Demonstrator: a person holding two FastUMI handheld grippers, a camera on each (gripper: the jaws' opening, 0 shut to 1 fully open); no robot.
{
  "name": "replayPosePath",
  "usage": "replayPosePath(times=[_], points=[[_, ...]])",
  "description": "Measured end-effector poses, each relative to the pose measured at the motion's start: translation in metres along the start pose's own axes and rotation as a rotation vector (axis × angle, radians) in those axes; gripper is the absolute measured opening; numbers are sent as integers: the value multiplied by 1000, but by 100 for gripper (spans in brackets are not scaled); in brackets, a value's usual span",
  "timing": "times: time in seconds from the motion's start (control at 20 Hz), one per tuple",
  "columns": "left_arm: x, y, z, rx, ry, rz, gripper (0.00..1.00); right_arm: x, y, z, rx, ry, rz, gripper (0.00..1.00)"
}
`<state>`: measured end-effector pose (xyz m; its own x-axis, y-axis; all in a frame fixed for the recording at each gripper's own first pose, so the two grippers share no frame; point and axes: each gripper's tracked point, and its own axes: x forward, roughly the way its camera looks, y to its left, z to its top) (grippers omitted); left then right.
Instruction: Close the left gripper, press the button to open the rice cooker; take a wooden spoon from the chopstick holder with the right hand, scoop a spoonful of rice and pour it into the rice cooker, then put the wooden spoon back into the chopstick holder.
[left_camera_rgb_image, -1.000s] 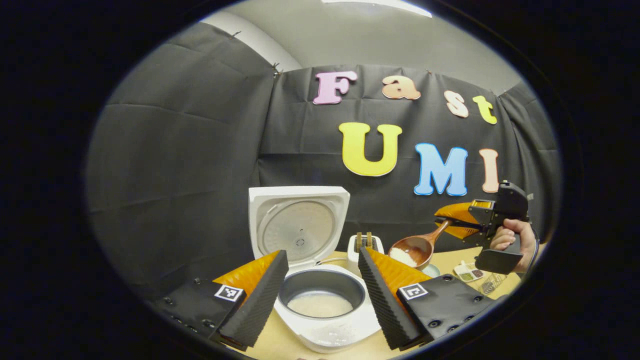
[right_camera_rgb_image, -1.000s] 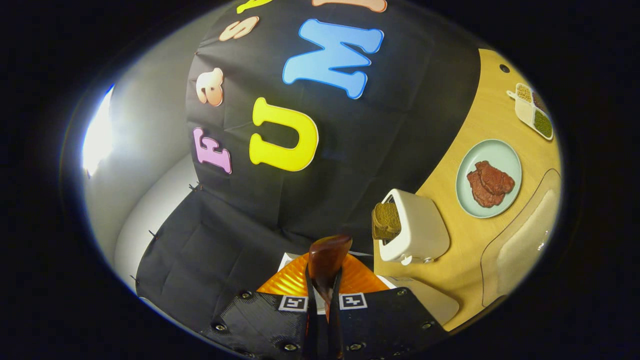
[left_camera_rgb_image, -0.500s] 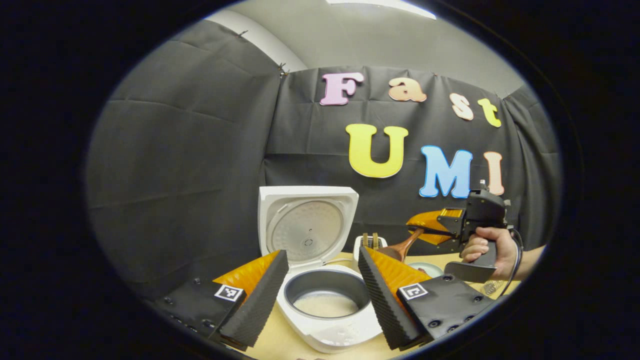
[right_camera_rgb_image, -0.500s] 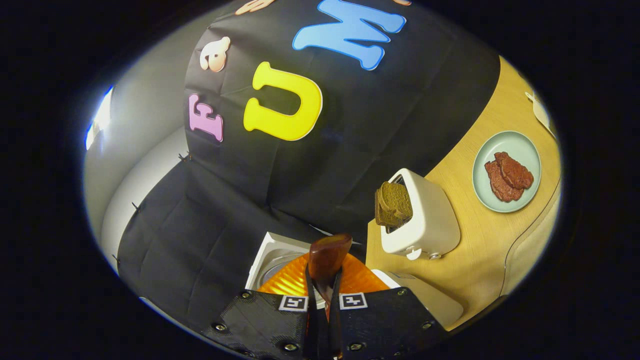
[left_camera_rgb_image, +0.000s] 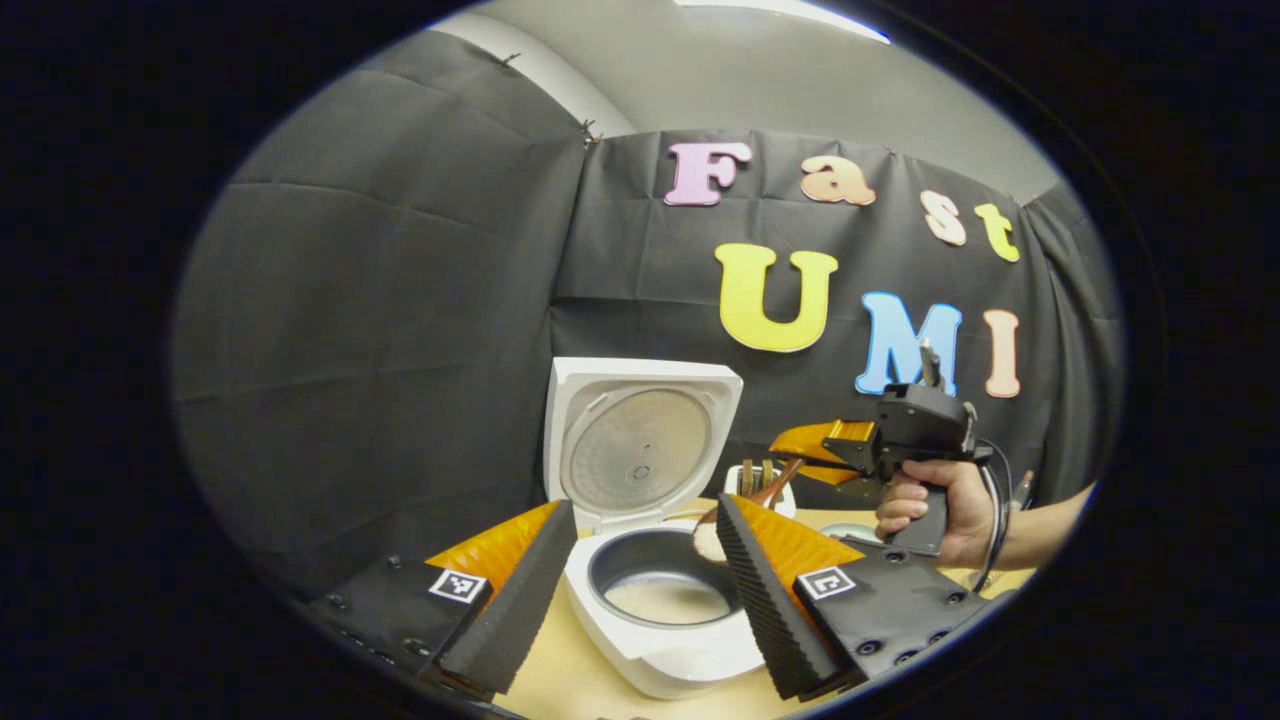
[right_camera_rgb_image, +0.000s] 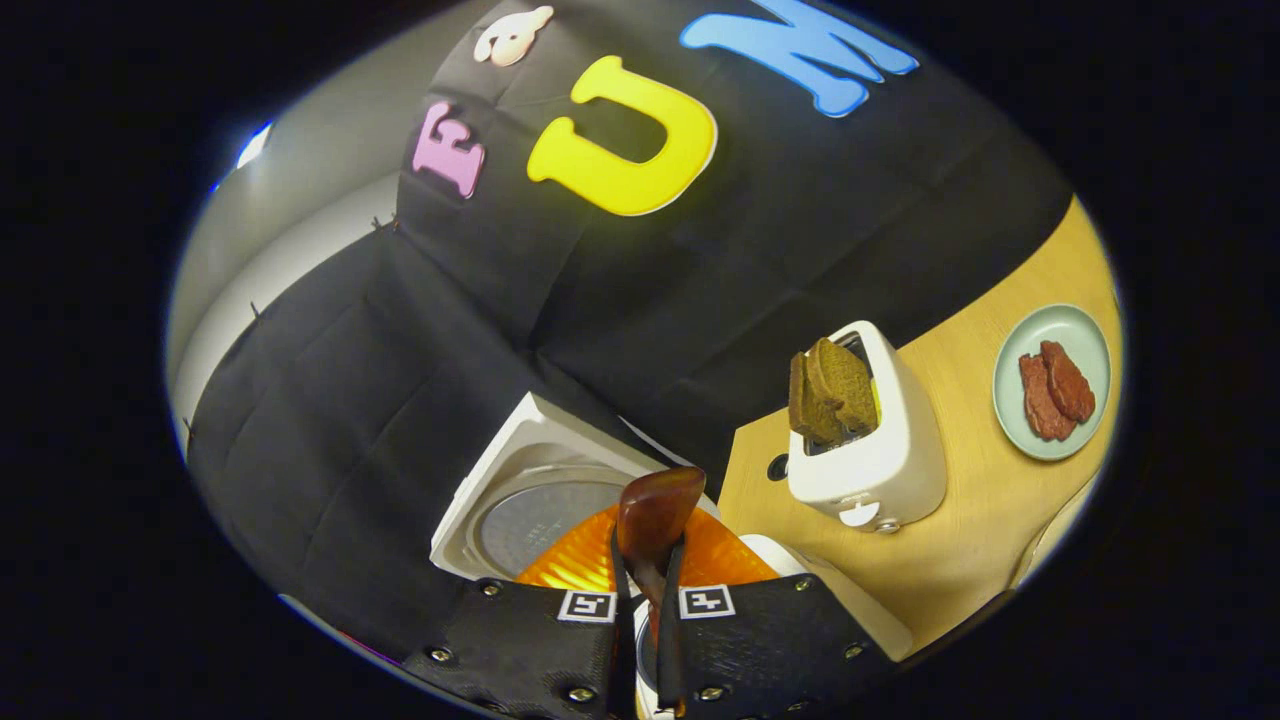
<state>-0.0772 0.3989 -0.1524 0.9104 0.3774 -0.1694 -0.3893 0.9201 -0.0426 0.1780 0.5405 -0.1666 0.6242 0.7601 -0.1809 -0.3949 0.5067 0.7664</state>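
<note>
The white rice cooker (left_camera_rgb_image: 668, 655) stands open, its lid (left_camera_rgb_image: 640, 450) upright, with pale rice low in the grey pot (left_camera_rgb_image: 665, 598). My left gripper (left_camera_rgb_image: 640, 600) is open in front of it, one finger on either side of the pot. A hand holds my right gripper (left_camera_rgb_image: 815, 455) to the right, shut on the wooden spoon (left_camera_rgb_image: 772, 487). The spoon's bowl is at the pot's right rim, partly behind my left gripper's right finger. In the right gripper view the spoon (right_camera_rgb_image: 655, 510) sticks out between the shut fingers of my right gripper (right_camera_rgb_image: 645, 590), above the cooker lid (right_camera_rgb_image: 540, 510).
A white toaster (right_camera_rgb_image: 880, 460) with dark bread slices stands on the wooden table (right_camera_rgb_image: 960, 540) just right of the cooker. A pale green plate (right_camera_rgb_image: 1012, 400) with red meat lies farther right. The black booth wall is close behind.
My right gripper has carried the spoon left and down, from beside the toaster to the pot's right rim. The left gripper has stayed open and hardly moved.
</note>
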Motion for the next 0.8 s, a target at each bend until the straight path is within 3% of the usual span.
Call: replayPosePath(times=[0.35, 0.55, 0.8], points=[[-7, 12, 5, -2, -5, 27, 97, 29, 31, -37, -375, 93, 30, 8], [-8, 12, 3, -1, -3, 35, 98, 25, 62, -50, -725, 100, 114, 9], [-13, 21, -5, -3, -2, 51, 96, -7, 106, -44, -969, 34, 239, 8]])
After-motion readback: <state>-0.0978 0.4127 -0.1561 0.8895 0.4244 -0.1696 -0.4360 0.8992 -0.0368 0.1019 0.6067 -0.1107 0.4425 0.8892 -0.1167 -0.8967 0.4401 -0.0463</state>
